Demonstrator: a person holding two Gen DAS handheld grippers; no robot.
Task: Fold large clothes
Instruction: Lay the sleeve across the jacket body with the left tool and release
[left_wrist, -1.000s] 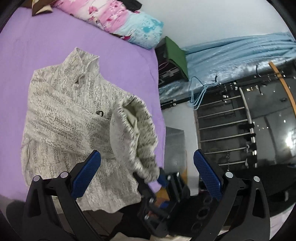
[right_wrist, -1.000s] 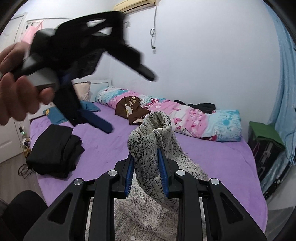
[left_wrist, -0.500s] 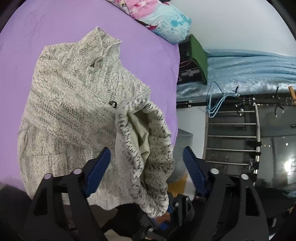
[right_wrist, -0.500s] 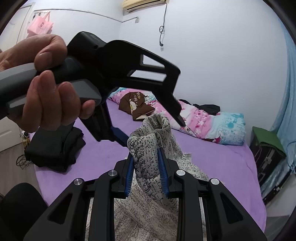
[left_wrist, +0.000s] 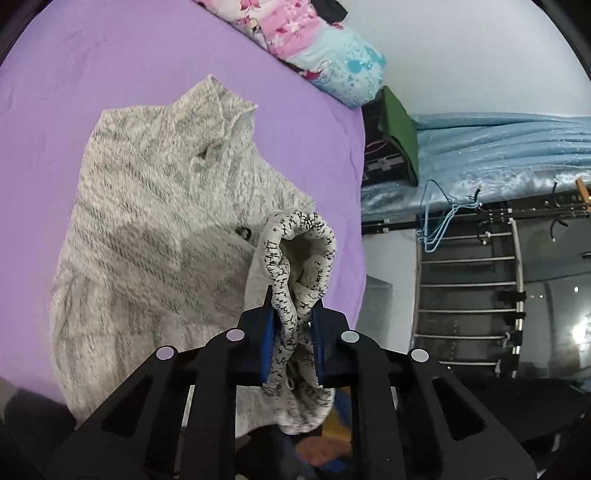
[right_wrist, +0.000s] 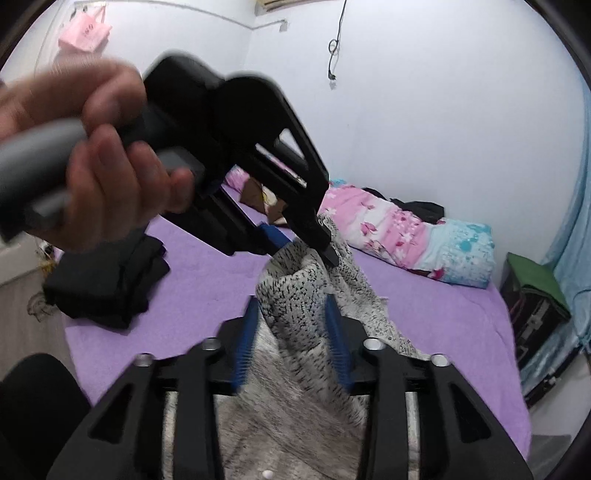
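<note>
A grey-and-white knit sweater (left_wrist: 159, 221) lies spread on the purple bed (left_wrist: 92, 62), collar toward the pillows. One sleeve is lifted off the bed. My left gripper (left_wrist: 291, 321) is shut on the sleeve cuff (left_wrist: 299, 251). In the right wrist view my right gripper (right_wrist: 291, 317) is shut on the same sleeve (right_wrist: 295, 299), lower down. The left gripper (right_wrist: 295, 240), in the person's hand (right_wrist: 103, 155), pinches the cuff just above it.
Pink and blue floral bedding (right_wrist: 413, 229) lies along the wall. A pile of black clothes (right_wrist: 110, 280) sits at the bed's left. A green-topped case (right_wrist: 532, 291) and a blue curtain (left_wrist: 498, 147) stand beside the bed. A metal rack with hangers (left_wrist: 469, 280) is at the right.
My left gripper was open above the sleeve, came down and shut on the cuff. My right gripper stayed on the sleeve; its jaws now stand slightly wider.
</note>
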